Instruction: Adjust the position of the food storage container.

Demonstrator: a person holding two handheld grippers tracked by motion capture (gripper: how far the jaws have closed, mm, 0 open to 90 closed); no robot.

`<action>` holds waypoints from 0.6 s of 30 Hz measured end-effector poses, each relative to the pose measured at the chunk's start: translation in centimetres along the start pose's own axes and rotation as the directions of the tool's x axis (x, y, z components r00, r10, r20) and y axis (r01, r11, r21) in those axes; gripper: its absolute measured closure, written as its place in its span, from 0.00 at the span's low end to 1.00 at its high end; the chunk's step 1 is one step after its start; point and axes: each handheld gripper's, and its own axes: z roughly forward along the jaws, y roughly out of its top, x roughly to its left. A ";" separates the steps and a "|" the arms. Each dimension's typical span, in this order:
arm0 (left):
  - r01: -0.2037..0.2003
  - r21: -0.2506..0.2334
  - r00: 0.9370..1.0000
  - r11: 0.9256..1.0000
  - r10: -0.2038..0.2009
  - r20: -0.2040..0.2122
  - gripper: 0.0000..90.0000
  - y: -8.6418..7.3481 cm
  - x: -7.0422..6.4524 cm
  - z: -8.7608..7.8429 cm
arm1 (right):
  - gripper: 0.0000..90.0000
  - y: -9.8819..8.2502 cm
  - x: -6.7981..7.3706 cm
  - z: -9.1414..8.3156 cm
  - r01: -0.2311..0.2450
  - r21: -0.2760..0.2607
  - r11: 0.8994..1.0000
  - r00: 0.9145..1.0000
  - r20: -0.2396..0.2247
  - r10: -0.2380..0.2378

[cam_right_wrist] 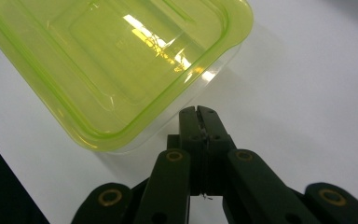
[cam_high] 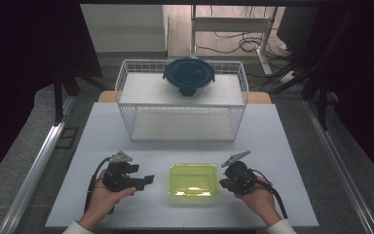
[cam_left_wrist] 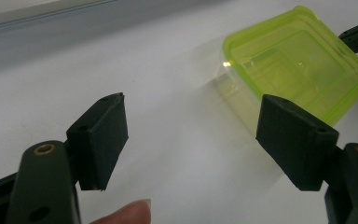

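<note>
Green-lidded container (cam_high: 194, 179) between grippers; high view adds wire rack (cam_high: 126, 80).

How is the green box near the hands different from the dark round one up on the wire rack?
The green box is rectangular with a see-through lime lid; the round container has a dark, opaque lid. The green box sits on the table between the two claws; the round container stands on top of the wire rack, farther away. Both are closed, lidded containers.

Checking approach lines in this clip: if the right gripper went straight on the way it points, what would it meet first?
Probably the yellow-green lidded plastic box: the shut right gripper points at its near side, seemingly just short of touching.
</note>
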 end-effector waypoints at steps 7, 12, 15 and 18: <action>-0.002 0.002 1.000 1.000 0.002 -0.003 0.27 -0.1 0.1 0.1 | 0.98 1.6 1.1 1.3 0.041 -0.002 0.999 0.999 0.012 -0.041; 0.000 -0.003 1.000 1.000 0.000 -0.004 0.27 -0.1 0.1 -0.1 | 0.98 1.4 1.1 1.1 0.033 -0.030 0.999 0.999 0.020 -0.032; 0.006 -0.006 1.000 1.000 -0.006 -0.005 0.27 -0.1 0.2 -0.2 | 0.98 0.6 0.4 -0.1 0.004 -0.086 0.996 0.999 0.033 -0.001; 0.010 -0.004 1.000 1.000 -0.010 -0.005 0.27 -0.1 0.4 -0.1 | 0.98 -0.7 -0.4 -1.3 -0.066 -0.151 0.986 0.998 0.005 0.068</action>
